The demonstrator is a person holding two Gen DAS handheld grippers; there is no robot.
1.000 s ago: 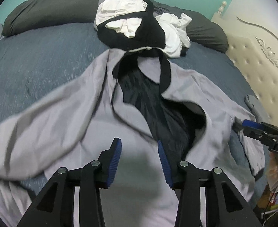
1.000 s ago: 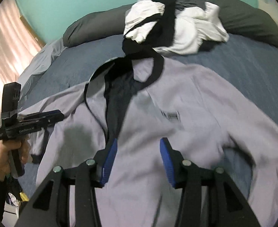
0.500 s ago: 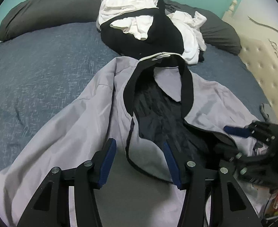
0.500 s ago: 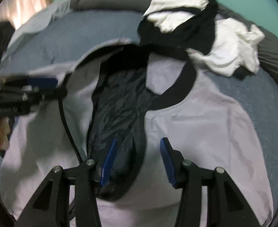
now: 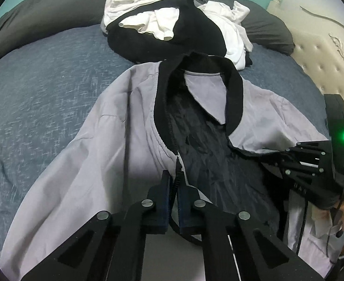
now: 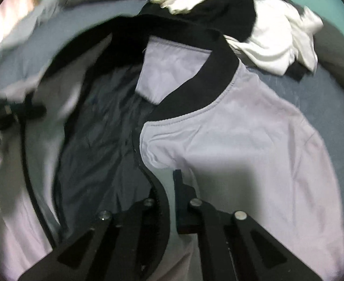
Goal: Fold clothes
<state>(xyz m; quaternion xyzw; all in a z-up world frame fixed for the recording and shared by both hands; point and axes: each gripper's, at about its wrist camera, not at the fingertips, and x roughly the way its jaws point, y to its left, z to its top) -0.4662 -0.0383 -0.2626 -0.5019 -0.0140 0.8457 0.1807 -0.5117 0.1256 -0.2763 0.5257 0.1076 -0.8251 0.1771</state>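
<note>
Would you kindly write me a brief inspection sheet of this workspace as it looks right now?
Surface: bed with blue-grey cover.
Job's things: light grey jacket lying open, dark lining up, black collar.
Clutter: pile of white and black clothes behind the collar; dark pillows.
Grippers: left tool shut on the jacket's left zipper edge; right tool shut on the opposite front edge, view blurred.
Cables: thin black cable under the right tool.
Surroundings: teal wall, cream tufted headboard.
</note>
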